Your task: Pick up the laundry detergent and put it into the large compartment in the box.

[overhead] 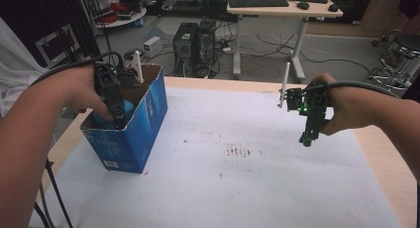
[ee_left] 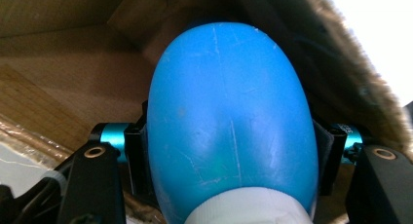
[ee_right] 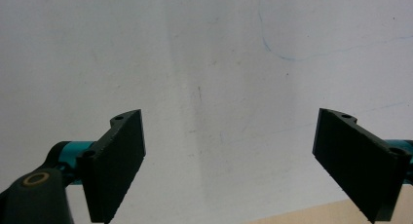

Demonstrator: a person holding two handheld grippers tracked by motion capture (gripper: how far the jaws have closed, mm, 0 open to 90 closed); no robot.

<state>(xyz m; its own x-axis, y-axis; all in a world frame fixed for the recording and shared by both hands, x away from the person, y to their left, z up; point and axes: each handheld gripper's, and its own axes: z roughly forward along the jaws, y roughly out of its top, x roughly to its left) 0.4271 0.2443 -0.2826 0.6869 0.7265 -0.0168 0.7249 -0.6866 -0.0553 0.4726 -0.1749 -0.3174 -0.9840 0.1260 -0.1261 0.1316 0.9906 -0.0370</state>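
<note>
High view: my left gripper [overhead: 118,120] clamps the blue bottle [overhead: 110,110] inside the box [overhead: 148,120] to set it down, while my right gripper [overhead: 308,137] waits open above the table [overhead: 237,188].

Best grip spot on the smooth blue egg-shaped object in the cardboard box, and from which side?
Across the widest part of the smooth blue egg-shaped object, just above its white base, coming from above through the open top of the blue-printed cardboard box. The box walls block side approaches, and its curved, slippery sides would likely slide out of a grip nearer the tip. The left gripper is clamped there now.
</note>
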